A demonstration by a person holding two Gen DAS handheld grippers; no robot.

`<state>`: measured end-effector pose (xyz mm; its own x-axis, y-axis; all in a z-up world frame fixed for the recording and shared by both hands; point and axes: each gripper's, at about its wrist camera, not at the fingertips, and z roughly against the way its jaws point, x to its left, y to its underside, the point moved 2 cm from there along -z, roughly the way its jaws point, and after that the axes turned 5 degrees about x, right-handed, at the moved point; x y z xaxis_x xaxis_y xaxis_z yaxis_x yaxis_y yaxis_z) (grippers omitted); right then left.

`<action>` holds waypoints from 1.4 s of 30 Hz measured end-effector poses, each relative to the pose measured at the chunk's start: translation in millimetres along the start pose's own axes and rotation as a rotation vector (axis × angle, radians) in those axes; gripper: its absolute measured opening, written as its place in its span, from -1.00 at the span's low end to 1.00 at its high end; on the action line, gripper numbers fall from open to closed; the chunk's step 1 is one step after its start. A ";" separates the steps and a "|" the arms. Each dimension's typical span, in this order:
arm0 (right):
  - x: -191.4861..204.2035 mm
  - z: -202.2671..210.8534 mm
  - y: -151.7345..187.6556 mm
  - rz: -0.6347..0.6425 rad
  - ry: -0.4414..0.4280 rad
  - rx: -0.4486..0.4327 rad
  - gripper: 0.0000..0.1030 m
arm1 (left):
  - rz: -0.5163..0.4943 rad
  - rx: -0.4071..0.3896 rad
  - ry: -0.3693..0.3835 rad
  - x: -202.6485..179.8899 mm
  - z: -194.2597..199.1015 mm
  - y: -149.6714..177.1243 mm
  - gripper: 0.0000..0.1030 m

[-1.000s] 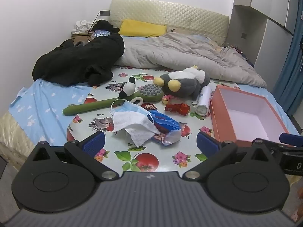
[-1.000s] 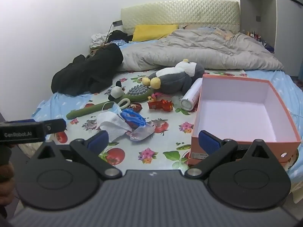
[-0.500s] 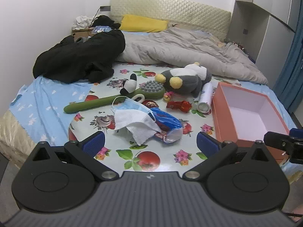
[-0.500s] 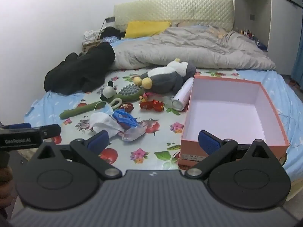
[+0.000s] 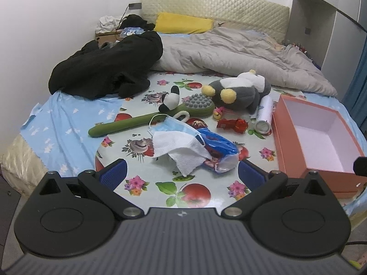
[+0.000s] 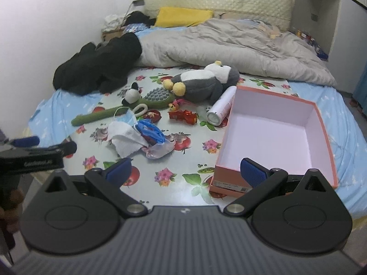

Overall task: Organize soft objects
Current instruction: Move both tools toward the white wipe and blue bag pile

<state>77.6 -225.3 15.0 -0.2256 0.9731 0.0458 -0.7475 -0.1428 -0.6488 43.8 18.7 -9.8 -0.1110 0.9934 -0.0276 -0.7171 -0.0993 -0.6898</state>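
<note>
Bed, fruit-print cloth laid over its near end; items as follows.

Left claw: released, blue pads wide apart, holding nothing, hovering over the cloth's near edge. Right claw: likewise released and empty, its right pad over the near wall of the pink box.

Near centre: white tissue touching a blue face mask and a blue plastic bag.

Farther back: grey penguin plush on its side; small panda plush beside a green long-handled massage brush.

Between plush and box: red wrapper and white cylinder.

Box: open, empty, at right.

Far left: black clothing. Far: grey quilt, yellow pillow.
</note>
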 end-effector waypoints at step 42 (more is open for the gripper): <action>-15.7 -22.1 -47.3 0.001 -0.043 0.076 1.00 | 0.026 0.102 0.017 -2.8 -54.3 -1.9 1.00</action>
<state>130.3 -229.8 28.2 -0.2519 0.9645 0.0790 -0.7919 -0.1585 -0.5898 82.9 19.3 -47.7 -0.1197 0.9911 -0.0577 -0.7806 -0.1299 -0.6114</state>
